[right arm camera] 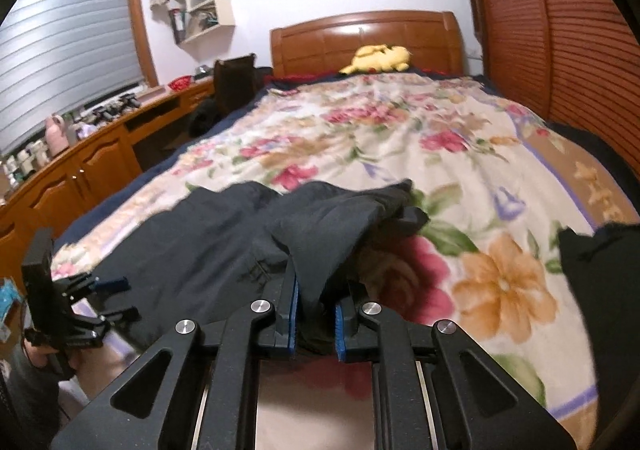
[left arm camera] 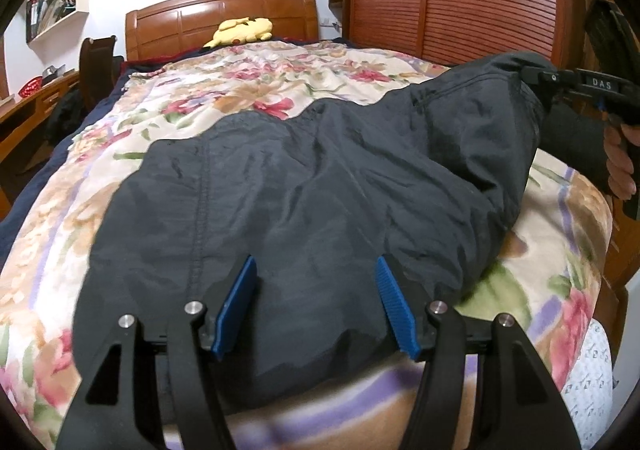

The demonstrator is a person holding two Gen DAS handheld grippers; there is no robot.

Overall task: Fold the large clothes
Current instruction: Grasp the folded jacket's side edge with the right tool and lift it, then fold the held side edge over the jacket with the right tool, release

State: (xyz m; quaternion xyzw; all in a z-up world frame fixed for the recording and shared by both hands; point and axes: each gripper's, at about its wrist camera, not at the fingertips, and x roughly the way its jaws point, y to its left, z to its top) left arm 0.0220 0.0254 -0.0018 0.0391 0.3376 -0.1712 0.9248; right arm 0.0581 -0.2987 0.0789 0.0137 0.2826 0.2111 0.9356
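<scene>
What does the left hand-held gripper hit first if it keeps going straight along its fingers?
Most likely the dark garment: the open left hand-held gripper points down at it, fabric filling the gap between its fingers. Depth is unclear.

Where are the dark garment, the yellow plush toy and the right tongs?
dark garment (left arm camera: 320, 178): left wrist view, middle of the spread fabric.
yellow plush toy (right arm camera: 380, 57): right wrist view, its body, by the headboard.
right tongs (right arm camera: 316, 324): right wrist view, between the tips, shut on the garment.
</scene>
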